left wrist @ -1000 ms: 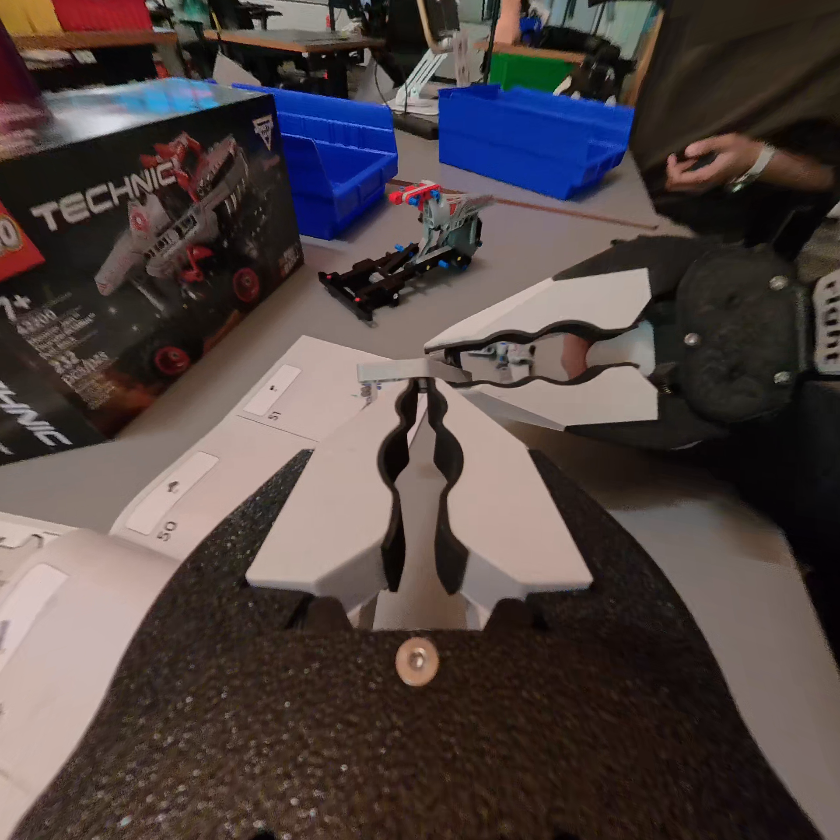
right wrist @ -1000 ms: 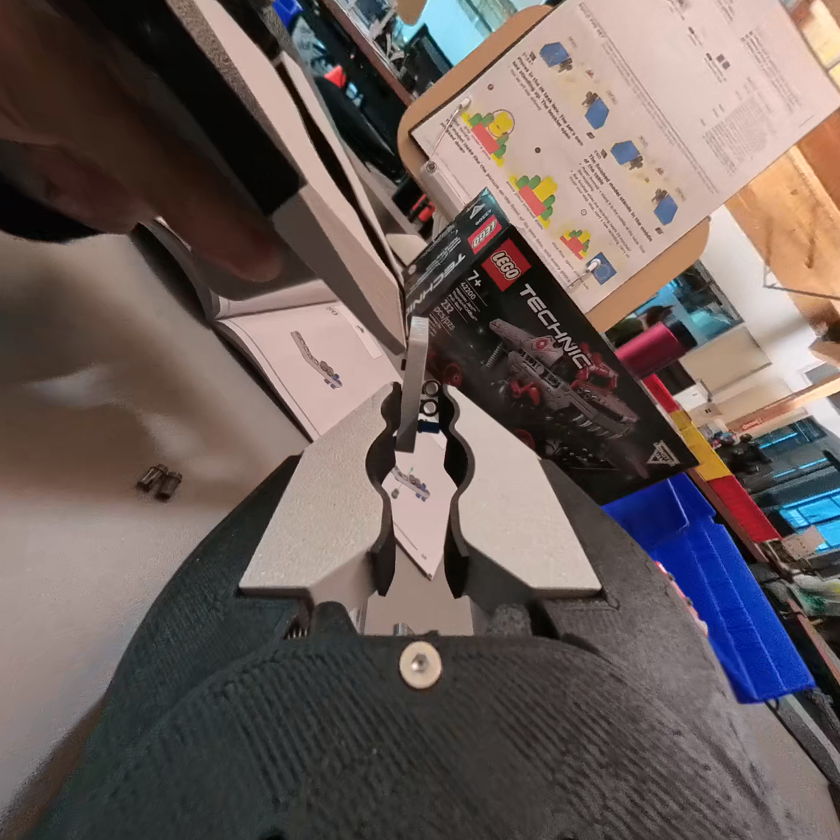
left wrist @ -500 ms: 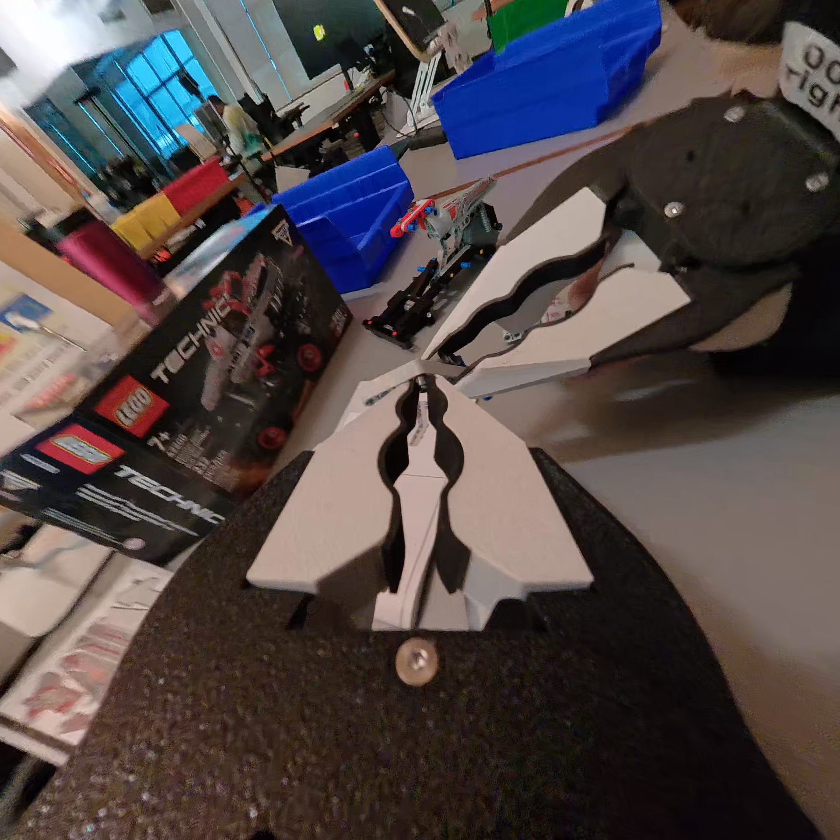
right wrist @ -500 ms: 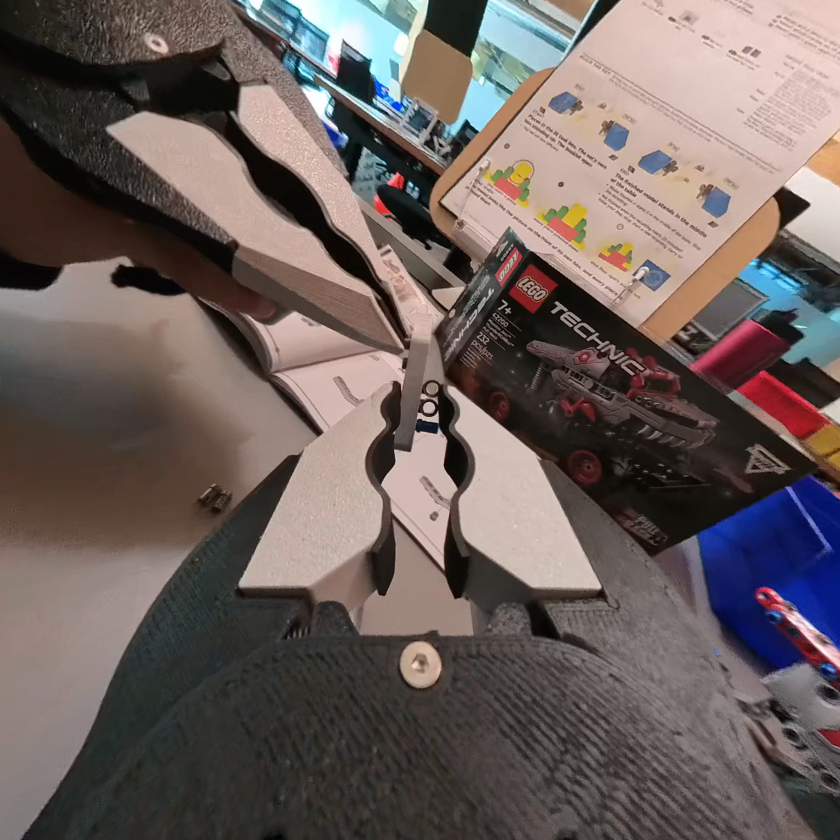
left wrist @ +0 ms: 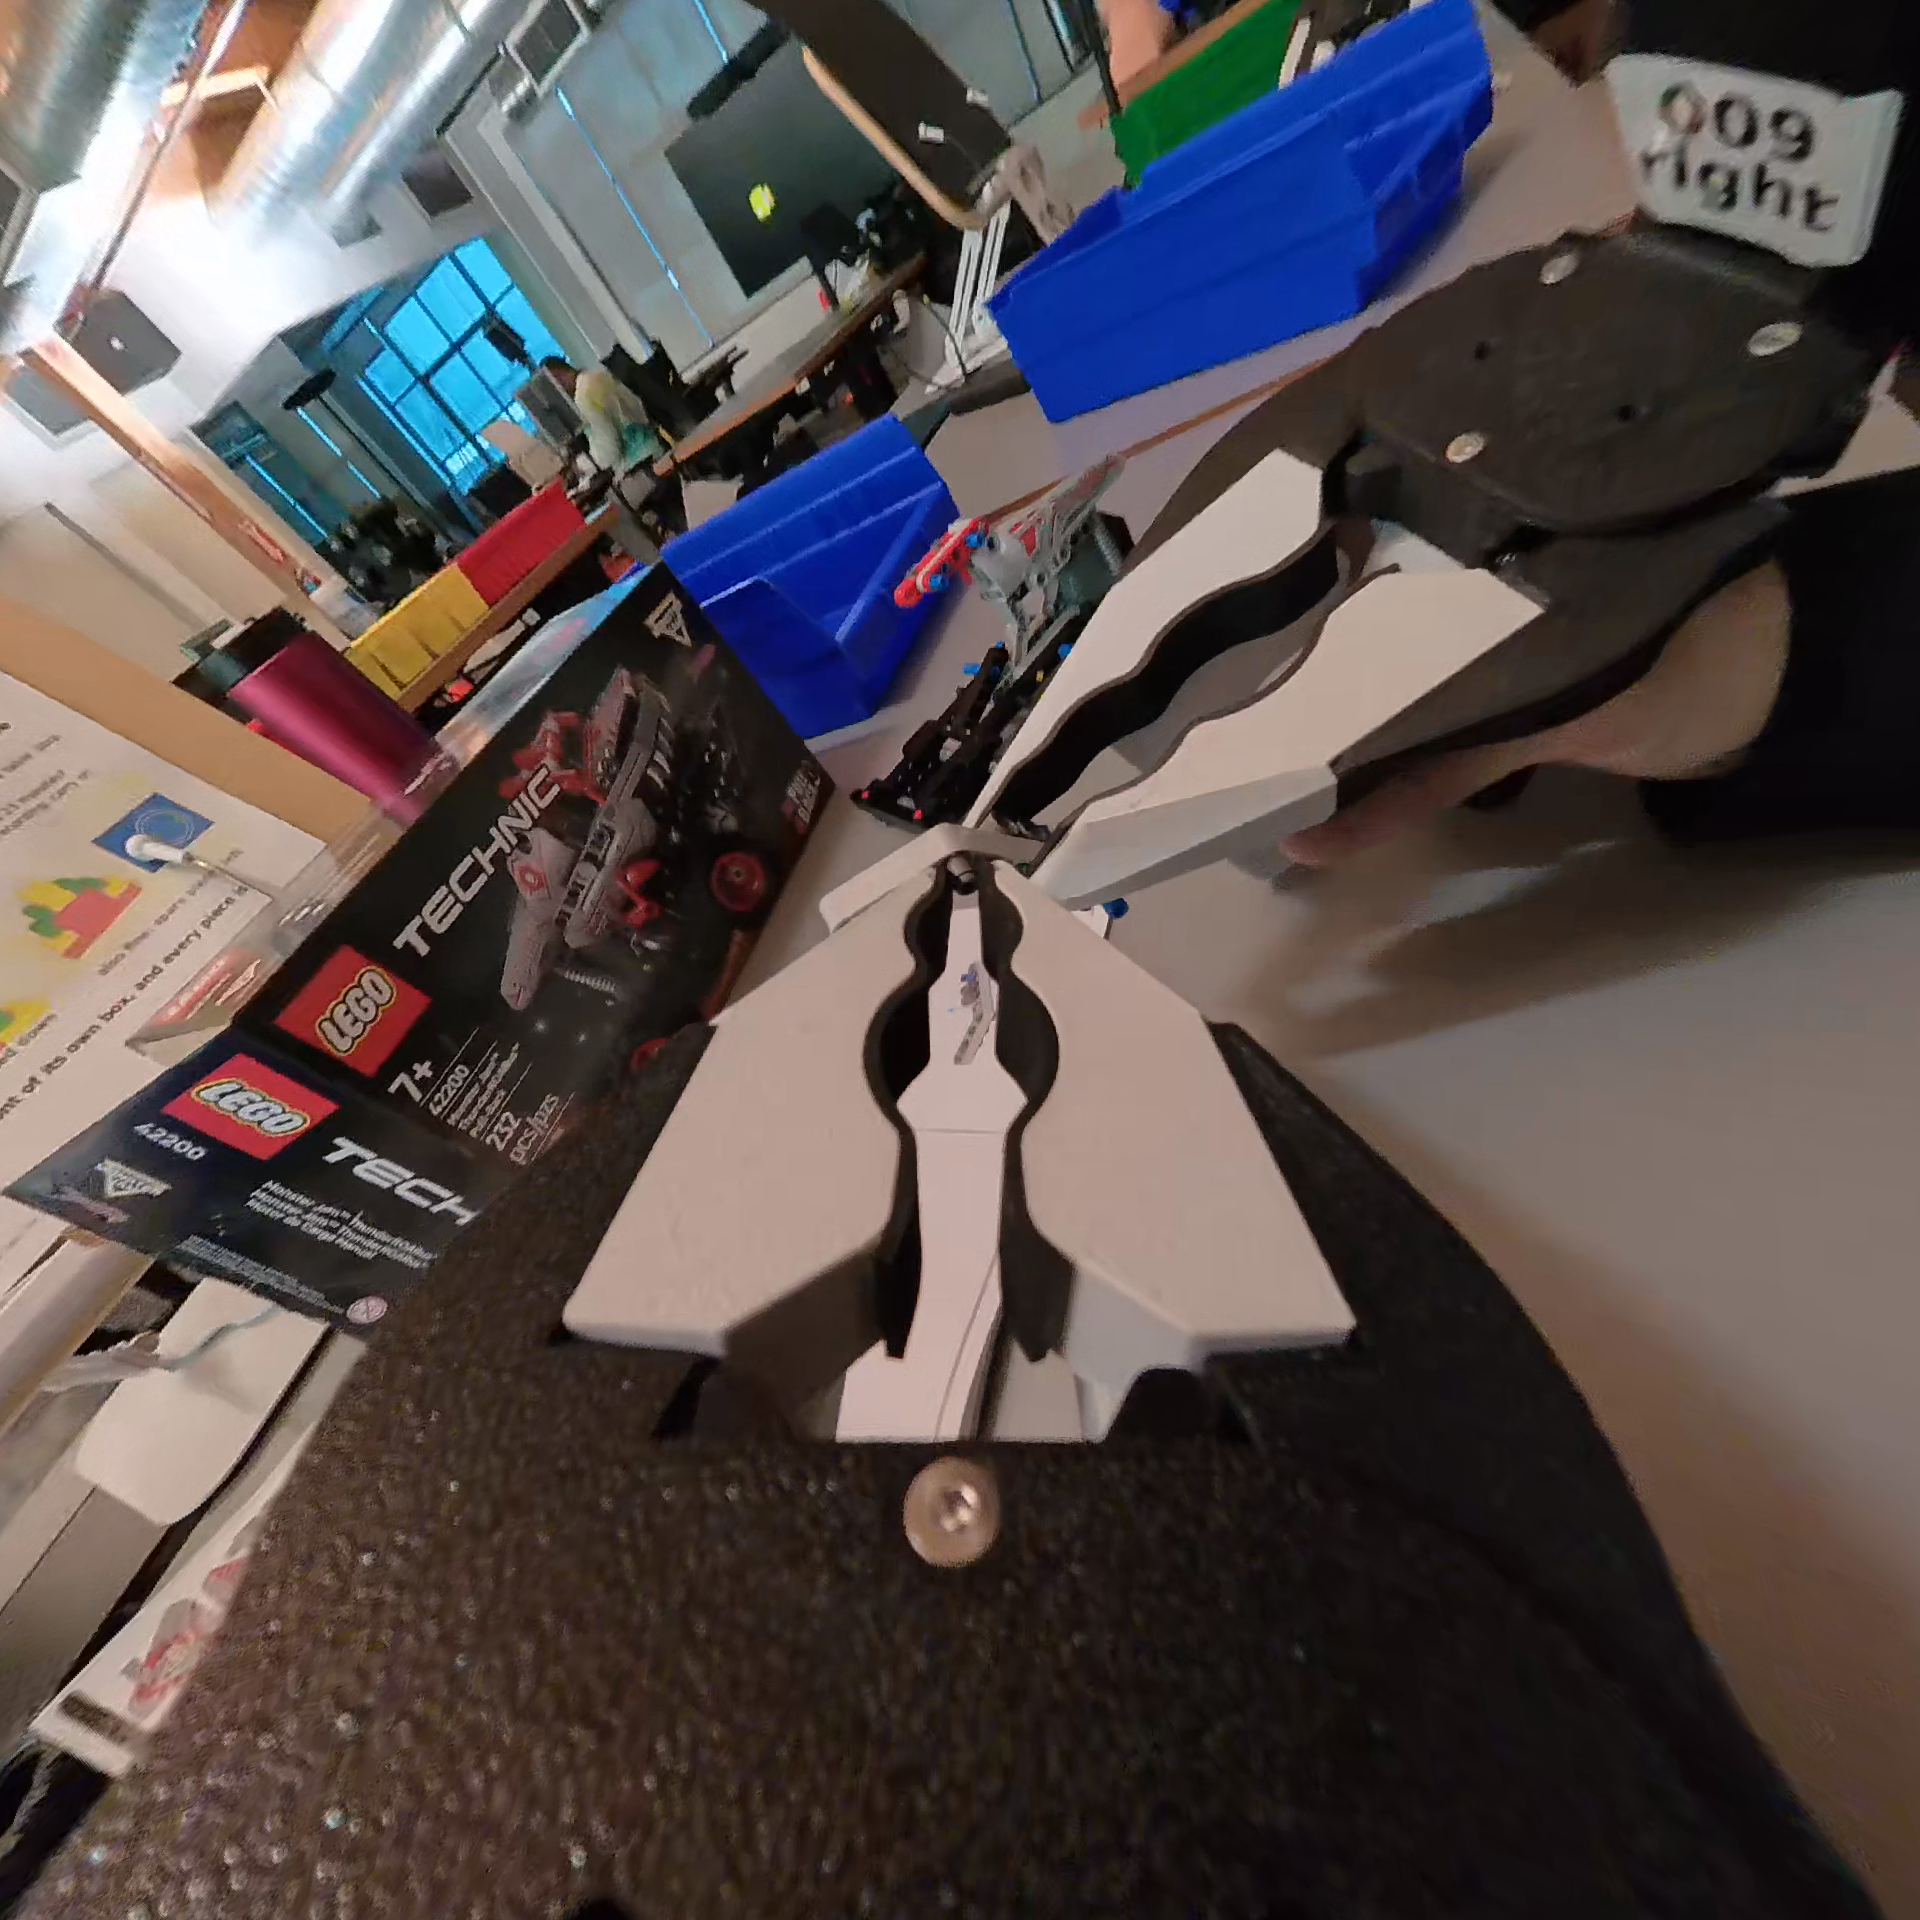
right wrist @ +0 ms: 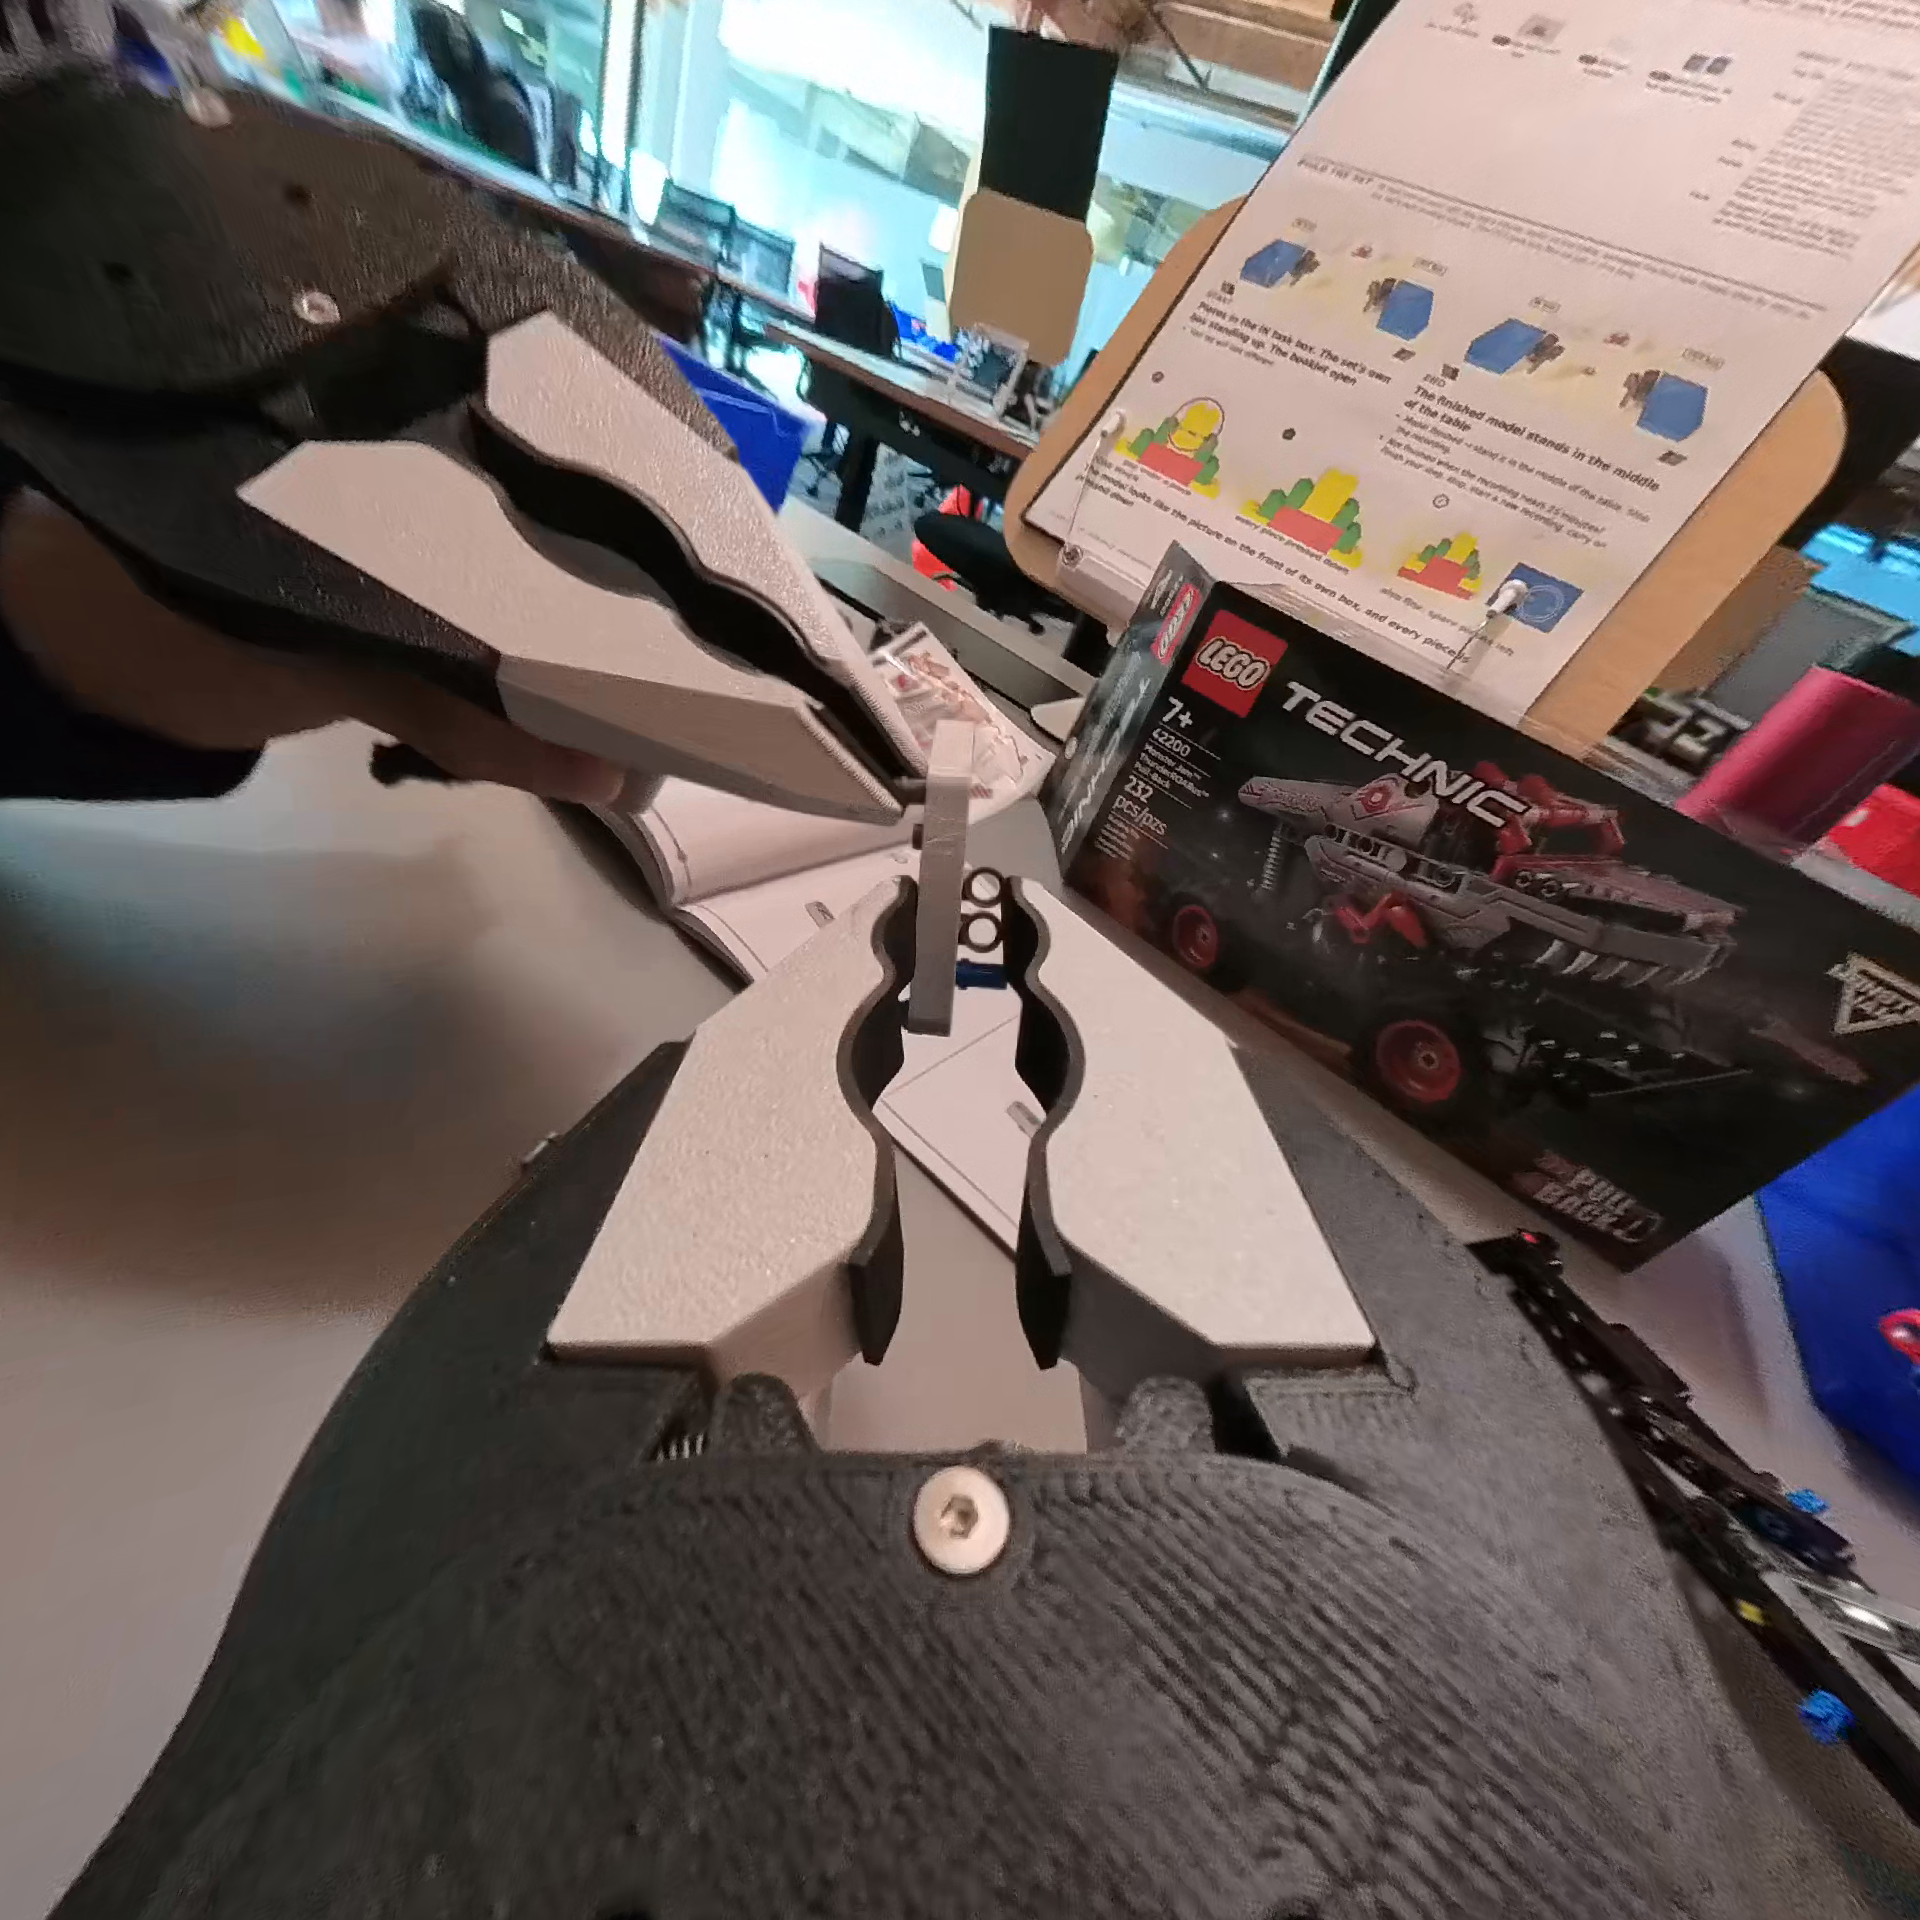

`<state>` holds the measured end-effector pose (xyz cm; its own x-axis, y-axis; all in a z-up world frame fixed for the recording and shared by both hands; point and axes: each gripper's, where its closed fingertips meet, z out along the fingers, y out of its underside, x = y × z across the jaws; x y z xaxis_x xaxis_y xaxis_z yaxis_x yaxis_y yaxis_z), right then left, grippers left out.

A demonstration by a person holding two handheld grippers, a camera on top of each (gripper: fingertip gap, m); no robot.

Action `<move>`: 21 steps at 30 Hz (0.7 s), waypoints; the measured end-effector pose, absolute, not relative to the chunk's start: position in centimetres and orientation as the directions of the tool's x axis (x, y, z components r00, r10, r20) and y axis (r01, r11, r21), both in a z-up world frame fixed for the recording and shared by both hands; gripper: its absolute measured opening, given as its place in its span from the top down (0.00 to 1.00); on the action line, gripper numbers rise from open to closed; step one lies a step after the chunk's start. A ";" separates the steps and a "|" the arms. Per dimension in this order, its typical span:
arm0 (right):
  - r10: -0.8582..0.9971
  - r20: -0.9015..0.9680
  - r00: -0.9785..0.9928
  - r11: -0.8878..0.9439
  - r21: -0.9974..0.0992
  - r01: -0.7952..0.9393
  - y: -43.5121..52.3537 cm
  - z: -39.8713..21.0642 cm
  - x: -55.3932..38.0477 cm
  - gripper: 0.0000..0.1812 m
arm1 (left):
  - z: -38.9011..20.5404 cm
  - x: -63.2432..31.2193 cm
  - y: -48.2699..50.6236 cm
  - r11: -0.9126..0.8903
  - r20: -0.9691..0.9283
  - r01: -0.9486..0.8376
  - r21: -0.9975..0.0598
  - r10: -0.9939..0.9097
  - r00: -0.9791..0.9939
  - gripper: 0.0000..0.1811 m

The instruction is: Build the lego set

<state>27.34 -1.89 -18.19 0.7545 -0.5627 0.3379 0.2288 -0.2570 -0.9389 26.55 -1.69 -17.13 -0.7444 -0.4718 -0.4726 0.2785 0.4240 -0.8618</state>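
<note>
My right gripper (right wrist: 948, 904) is shut on a small sub-assembly: a flat grey beam (right wrist: 940, 883) standing on end, with a black holed part (right wrist: 982, 909) and a blue pin (right wrist: 977, 975) beside it. My left gripper (left wrist: 961, 873) is shut on a small pin (left wrist: 962, 864) at its tips. It comes in from the left in the right wrist view (right wrist: 902, 795), tips against the beam's upper end. The right gripper (left wrist: 1023, 831) meets it tip to tip above the open instruction booklet (right wrist: 748, 862). The partly built black, grey and red model (left wrist: 997, 623) stands behind.
The set's dark box (left wrist: 540, 904) lies to the left, also in the right wrist view (right wrist: 1455, 883). Two blue bins (left wrist: 831, 582) (left wrist: 1247, 239) stand at the back. A picture sheet on a board (right wrist: 1507, 343) and a pink bottle (right wrist: 1787, 758) stand behind the box. Left and right tips are no more than a few centimetres apart.
Both grippers have tilted and swung together while staying tip to tip. The box now fills more of both views. Both grips stay shut.
</note>
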 end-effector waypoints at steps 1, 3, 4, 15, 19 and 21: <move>-0.559 0.328 0.762 -0.242 -0.943 0.228 -2.0 -18.0 27.3 0.92 | -17.0 26.4 -1.8 0.406 -0.468 0.287 -0.868 -0.472 -0.747 0.98; -0.552 0.340 0.761 -0.252 -0.938 0.236 -2.0 -18.1 27.2 0.92 | -17.0 26.4 -1.8 0.409 -0.483 0.305 -0.860 -0.463 -0.743 0.98; -0.551 0.347 0.759 -0.261 -0.935 0.239 -2.1 -18.2 27.3 0.92 | -17.2 26.3 -1.9 0.418 -0.496 0.314 -0.852 -0.455 -0.739 0.98; -0.453 0.410 0.791 -0.347 -0.899 0.268 -1.9 -19.6 26.7 0.92 | -17.2 25.1 -2.0 0.422 -0.527 0.370 -0.828 -0.360 -0.769 0.87; -0.300 0.467 0.832 -0.386 -0.857 0.342 -1.3 -20.8 25.0 0.92 | -19.6 24.1 -1.4 0.520 -0.541 0.378 -0.766 -0.203 -0.816 0.82; -0.228 0.471 0.852 -0.399 -0.844 0.359 -1.0 -21.5 24.2 0.92 | -20.4 23.4 -1.2 0.533 -0.528 0.382 -0.755 -0.147 -0.837 0.84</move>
<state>24.17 -1.01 -21.52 0.8525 -0.2276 0.4706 0.3592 -0.3990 -0.8437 23.43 -1.18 -20.38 -0.8367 -0.1471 -0.5275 0.3821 0.5333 -0.7547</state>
